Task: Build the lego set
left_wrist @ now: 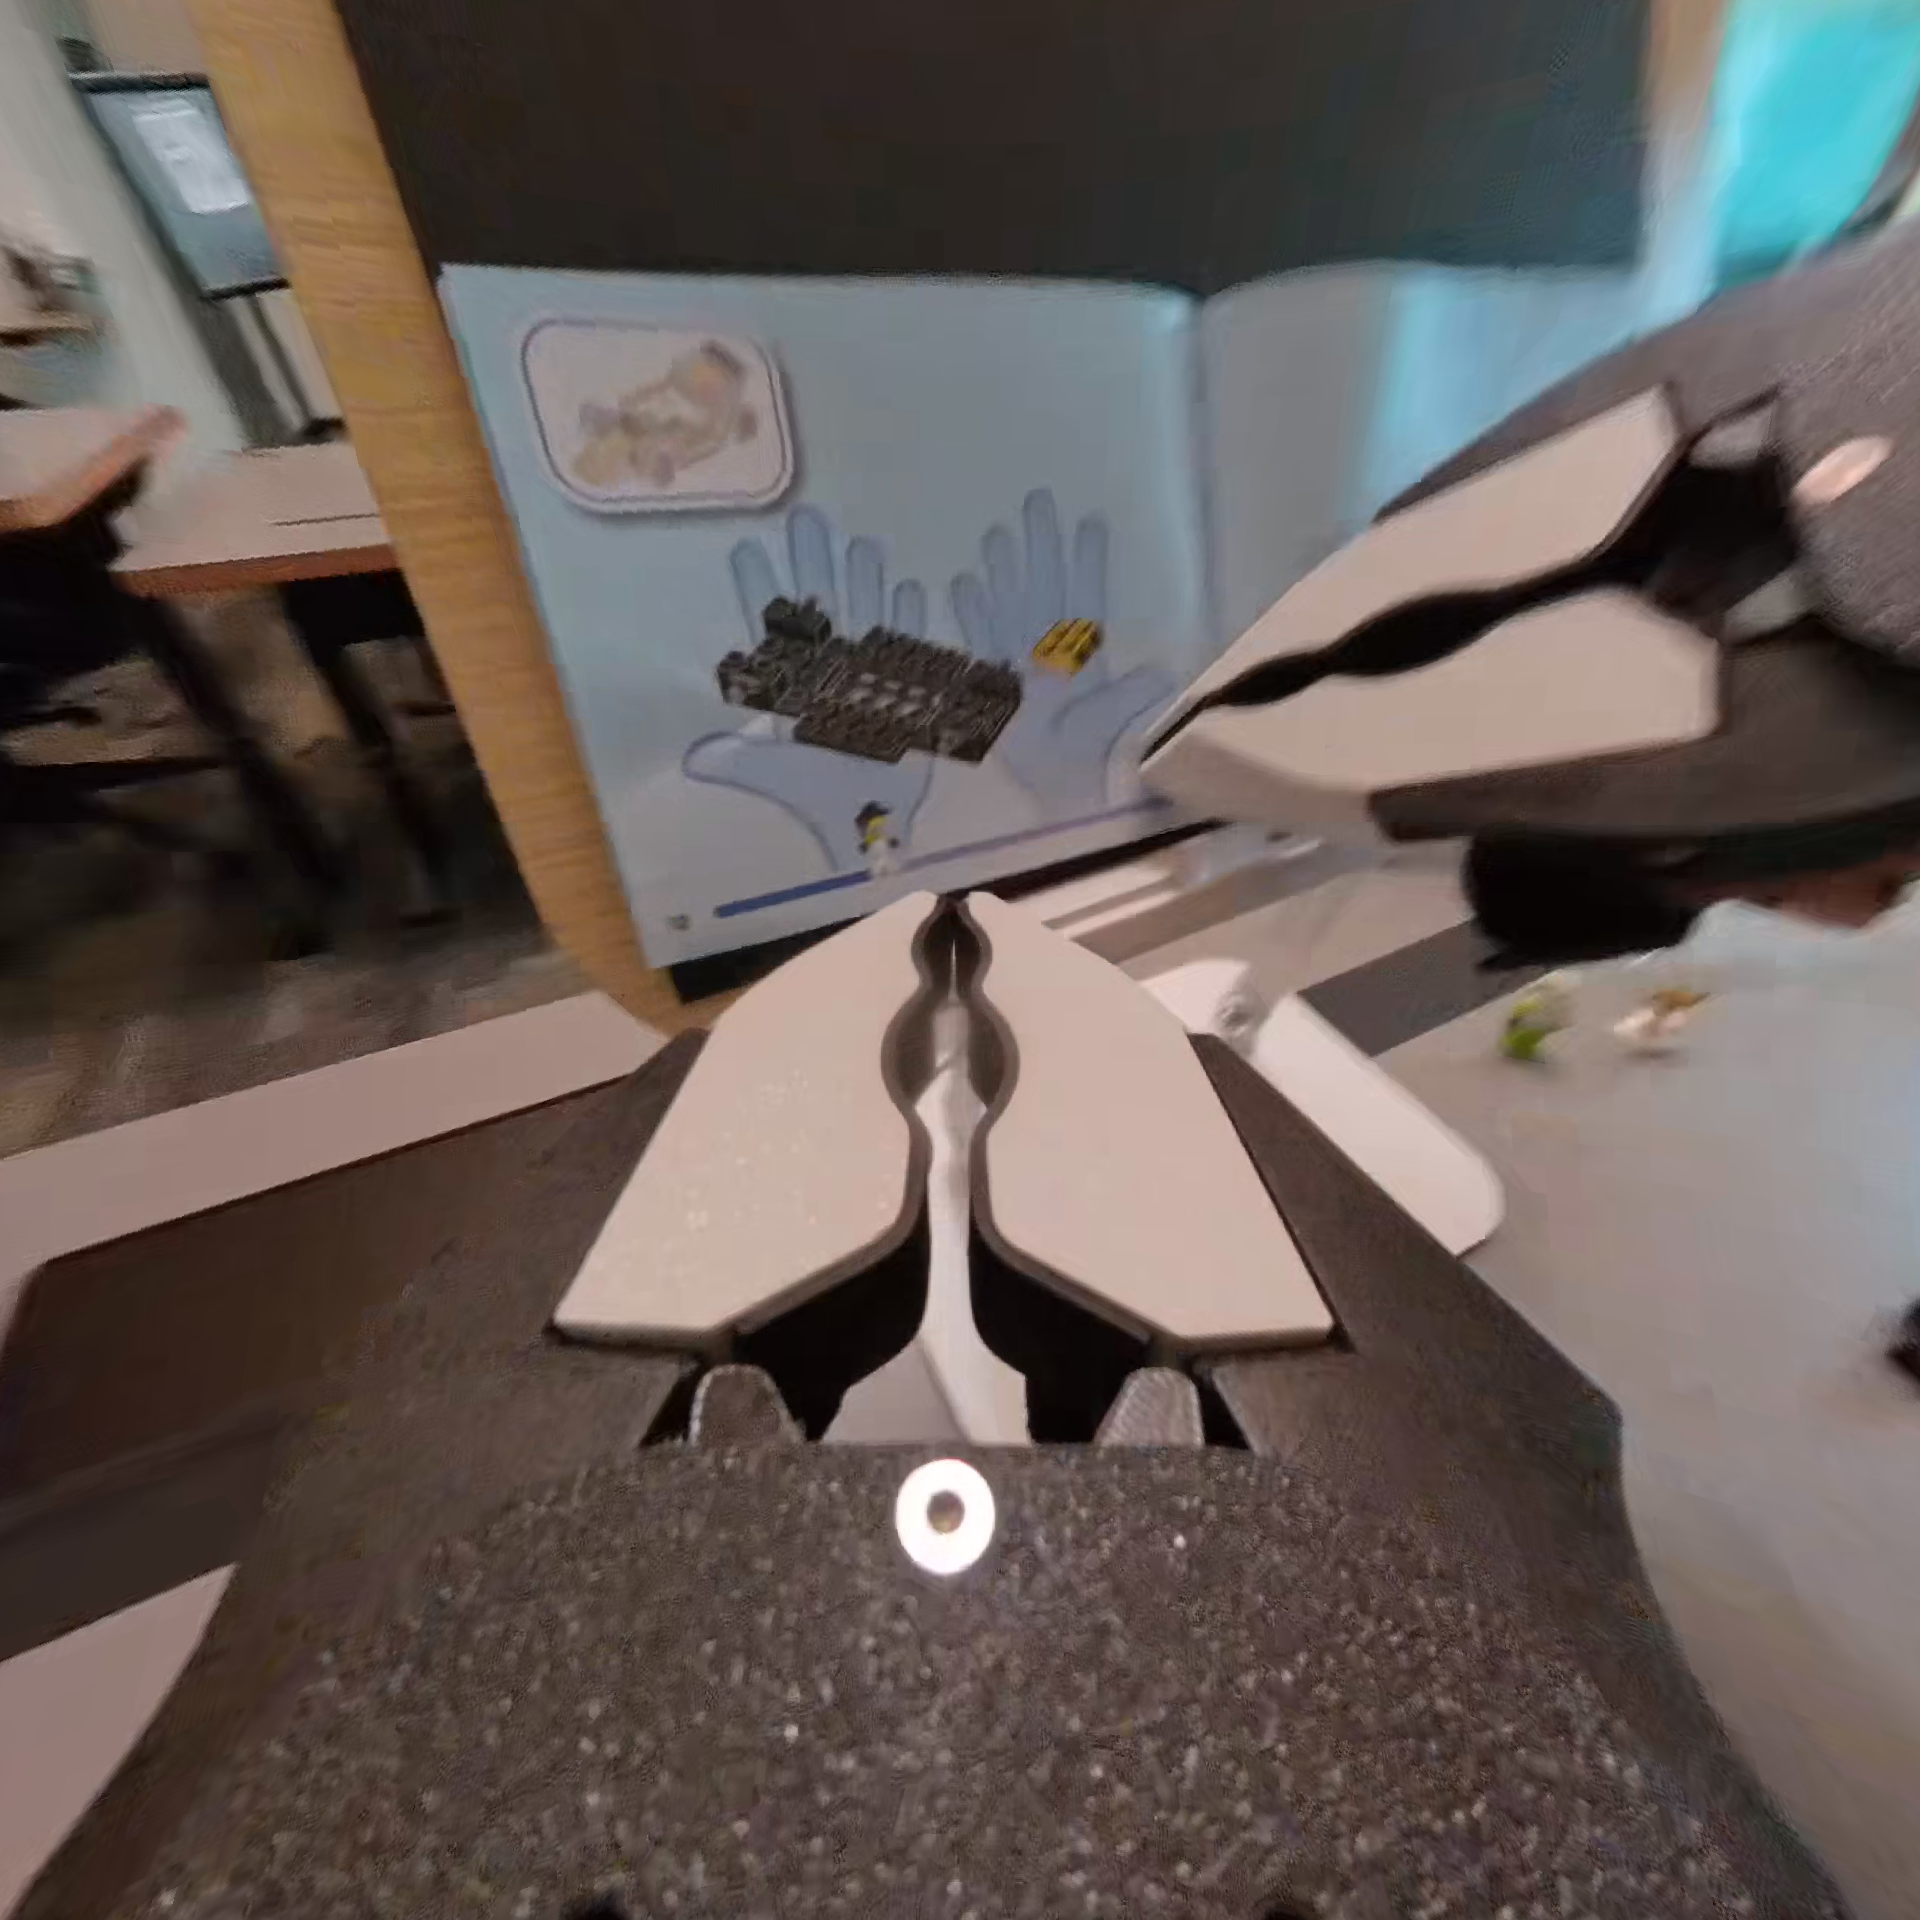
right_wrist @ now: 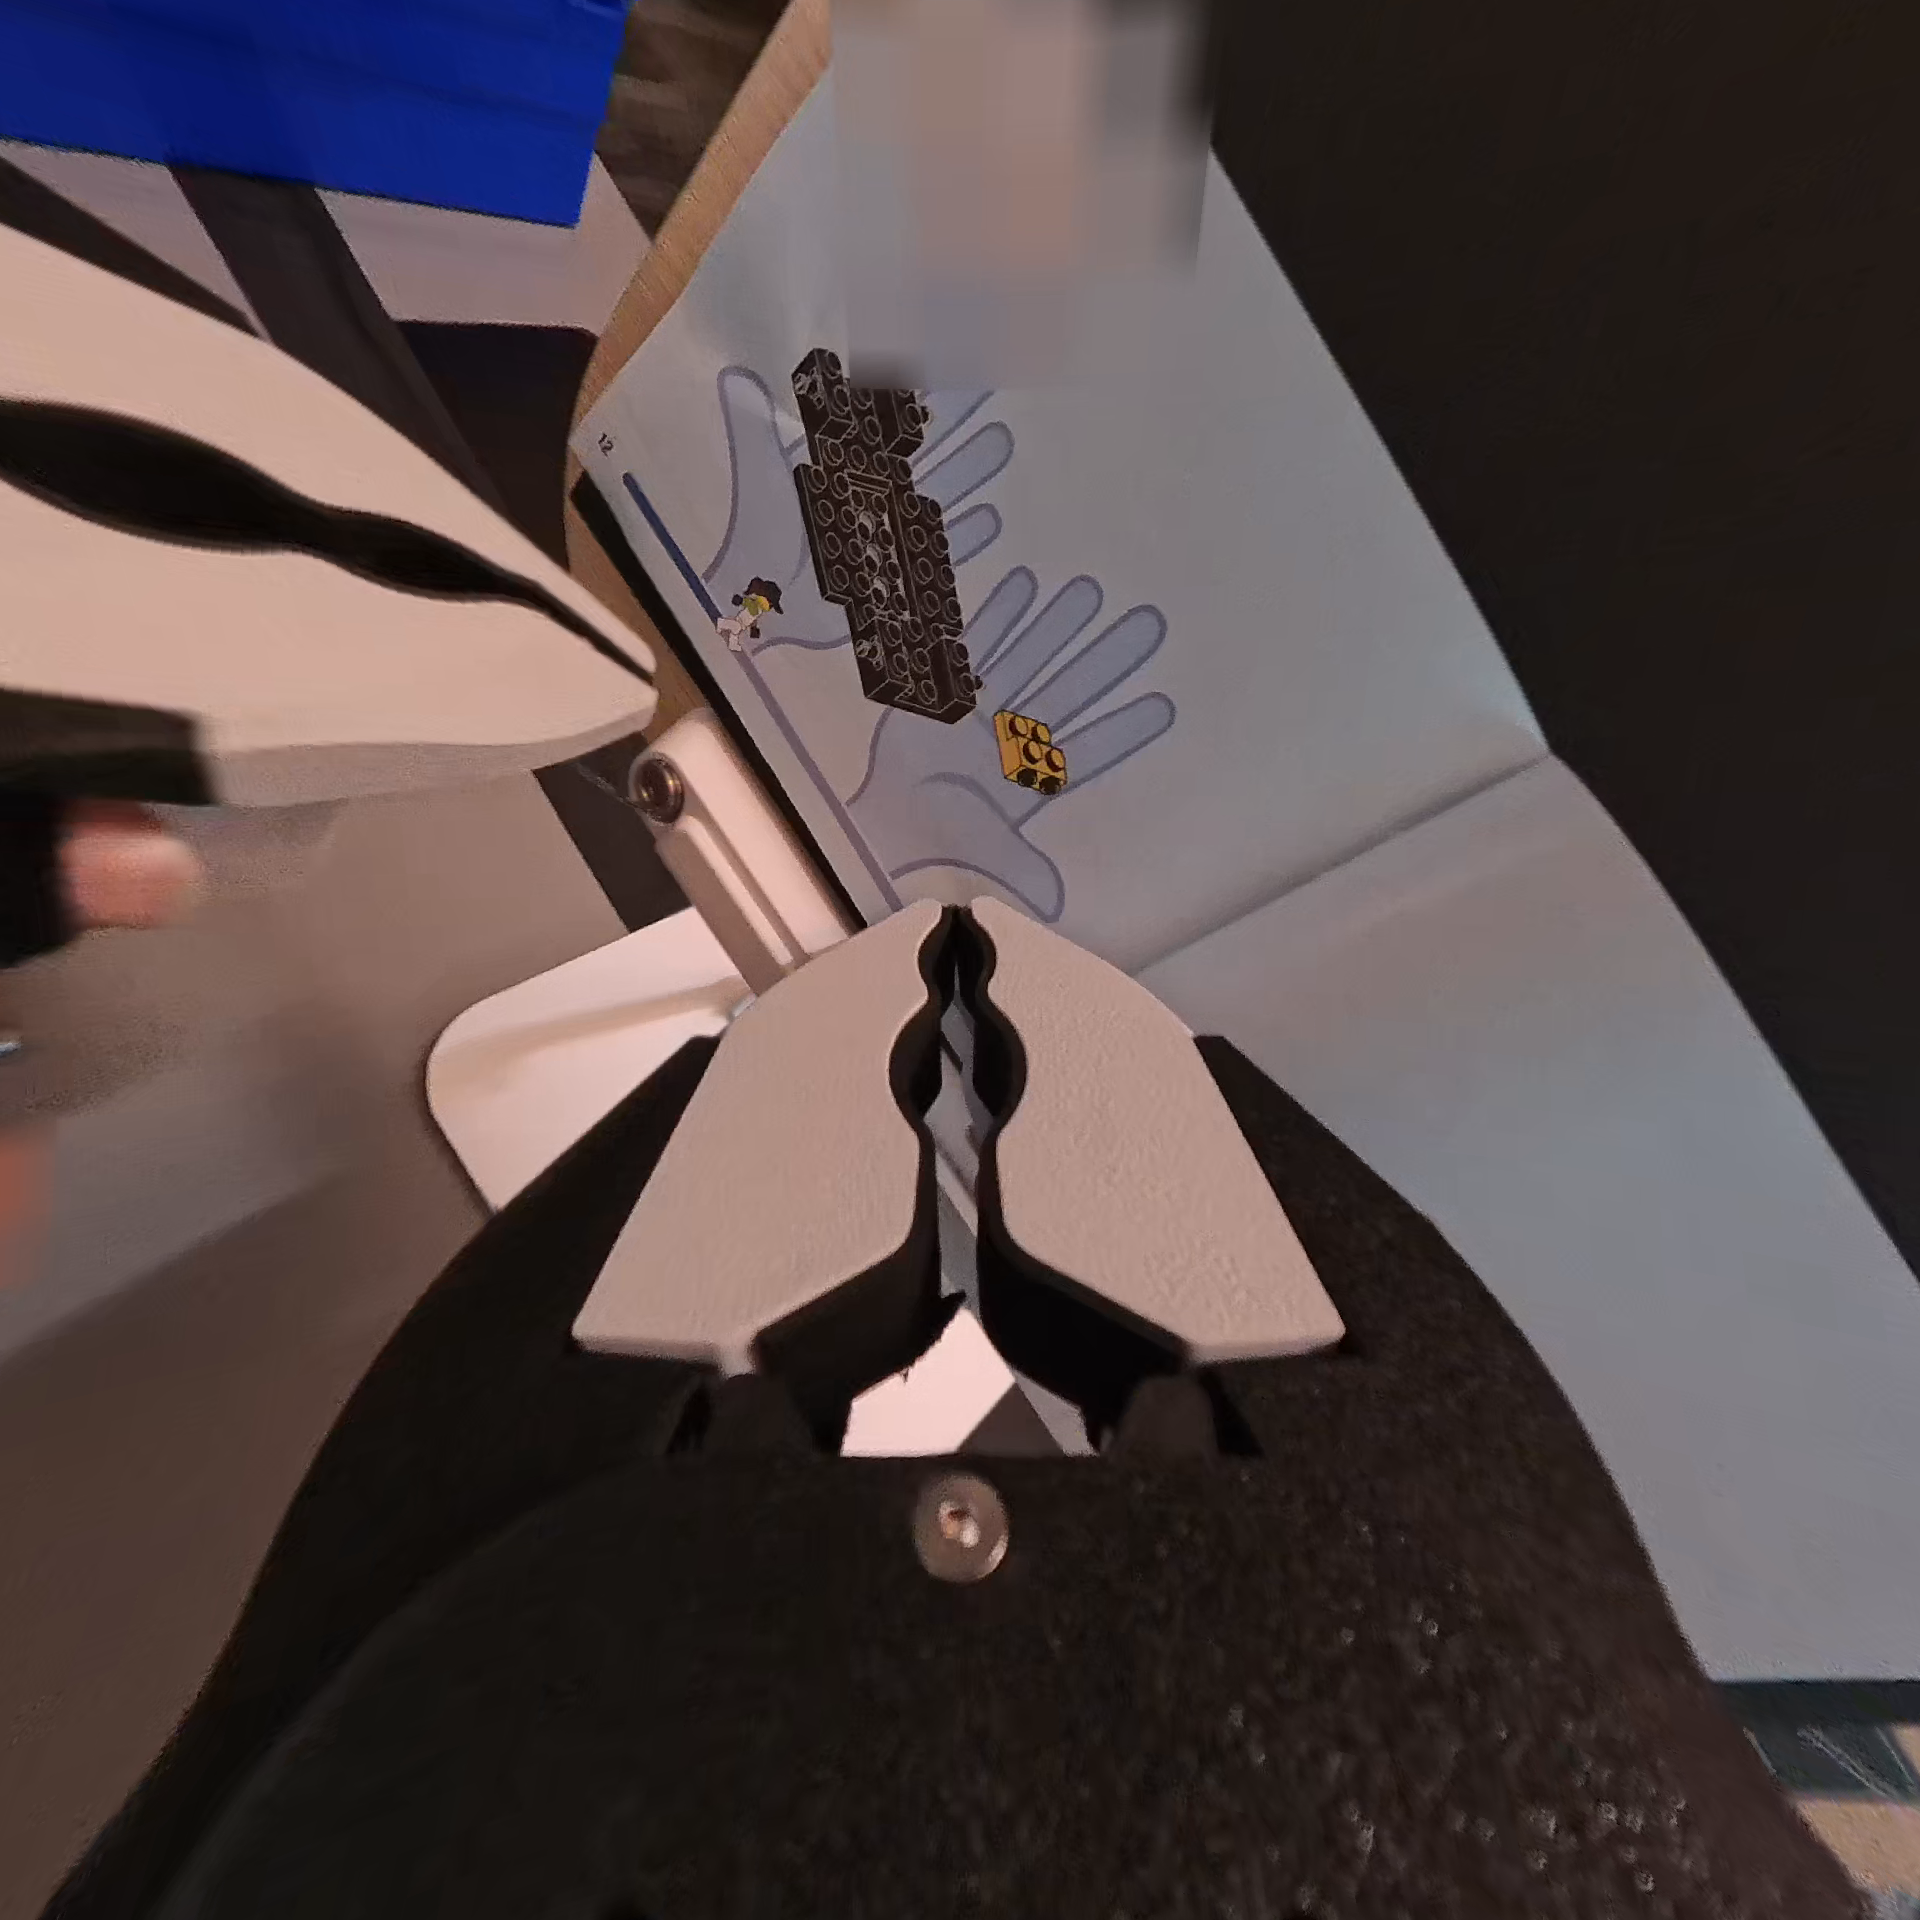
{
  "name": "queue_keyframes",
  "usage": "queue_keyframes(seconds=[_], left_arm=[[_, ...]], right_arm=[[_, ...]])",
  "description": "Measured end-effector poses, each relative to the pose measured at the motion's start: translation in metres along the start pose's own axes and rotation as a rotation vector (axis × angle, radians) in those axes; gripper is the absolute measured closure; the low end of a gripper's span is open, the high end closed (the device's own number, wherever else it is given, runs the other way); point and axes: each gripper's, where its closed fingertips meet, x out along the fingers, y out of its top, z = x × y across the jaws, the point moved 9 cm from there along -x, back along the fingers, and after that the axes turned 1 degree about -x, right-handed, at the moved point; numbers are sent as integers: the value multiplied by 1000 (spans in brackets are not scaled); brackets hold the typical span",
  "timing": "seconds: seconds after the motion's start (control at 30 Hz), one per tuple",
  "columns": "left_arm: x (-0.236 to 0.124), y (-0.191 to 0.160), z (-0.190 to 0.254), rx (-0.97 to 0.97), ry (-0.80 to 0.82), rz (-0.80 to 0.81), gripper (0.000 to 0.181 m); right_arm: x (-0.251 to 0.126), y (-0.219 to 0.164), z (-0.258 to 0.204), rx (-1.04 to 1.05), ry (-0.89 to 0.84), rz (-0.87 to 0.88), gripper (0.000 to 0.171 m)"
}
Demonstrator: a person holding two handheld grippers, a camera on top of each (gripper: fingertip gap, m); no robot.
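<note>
The open instruction booklet (left_wrist: 935,468) leans on a white stand (left_wrist: 1382,1122) in front of me; its page shows a black build and a yellow brick. My left gripper (left_wrist: 948,914) is shut, with nothing visible between its fingertips, just below the booklet's lower edge. My right gripper (left_wrist: 1153,764) comes in from the right, shut, its tips at the page's bottom edge. In the right wrist view my right gripper (right_wrist: 954,914) is shut right at the booklet (right_wrist: 1195,520). The left gripper (right_wrist: 644,675) shows at the left of that view. Small loose Lego pieces (left_wrist: 1532,1023) lie on the table at the right.
A wooden panel (left_wrist: 416,468) and a dark board stand behind the booklet. The stand's white base plate (right_wrist: 561,1039) lies on the grey table. A blue box (right_wrist: 312,94) is at the far left. A person's hand (right_wrist: 125,873) holds the left gripper. There is about 7 cm between the tips of the two grippers.
</note>
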Motion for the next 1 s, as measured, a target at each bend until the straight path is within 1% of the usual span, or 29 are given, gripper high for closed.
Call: queue_keyframes(seconds=[0.03, 0.1, 0.23, 0.33, 0.37, 0.43, 0.5, 0.53, 0.6, 0.63, 0.73, 0.87, 0.93, 1.0], left_arm=[[-1, 0, 0, -6, 6, -21, 181], [-8, -6, 2, -172, -87, -10, 181], [-22, -28, 10, -632, -272, 33, 155], [-17, -47, 7, -950, -322, 62, 134], [-13, -51, 2, -1048, -321, 94, 131], [-4, -58, -14, -1225, -306, 174, 132], [5, -62, -25, -1316, -279, 207, 133], [7, -64, -28, -1332, -259, 217, 142], [6, -63, -31, -1368, -238, 272, 164], [4, -60, -31, -1353, -232, 293, 172], [-5, -45, -30, -1222, -182, 306, 177], [-12, -14, -18, -834, -42, 260, 180], [-11, -2, -10, -606, 29, 222, 180], [-7, 10, 1, -392, 57, 194, 181]], right_arm=[[0, 0, 1, 15, 16, -2, 171], [0, 0, 2, 20, 25, -5, 171], [0, 0, -1, -36, -2, -6, 171], [0, 0, -2, -47, -8, -12, 171], [0, 1, -2, -47, -8, -12, 171], [0, 0, -2, -45, -9, -12, 171], [0, 1, -2, -49, -12, -15, 171], [0, 1, -2, -55, -15, -17, 171], [1, 1, -2, -70, -25, -24, 171], [1, 2, -2, -77, -28, -27, 171], [1, 2, -2, -71, -27, -38, 171], [0, 3, -2, -42, -16, -47, 171], [0, 3, -2, -14, -9, -48, 171], [-1, 3, -1, 21, 2, -47, 171]])
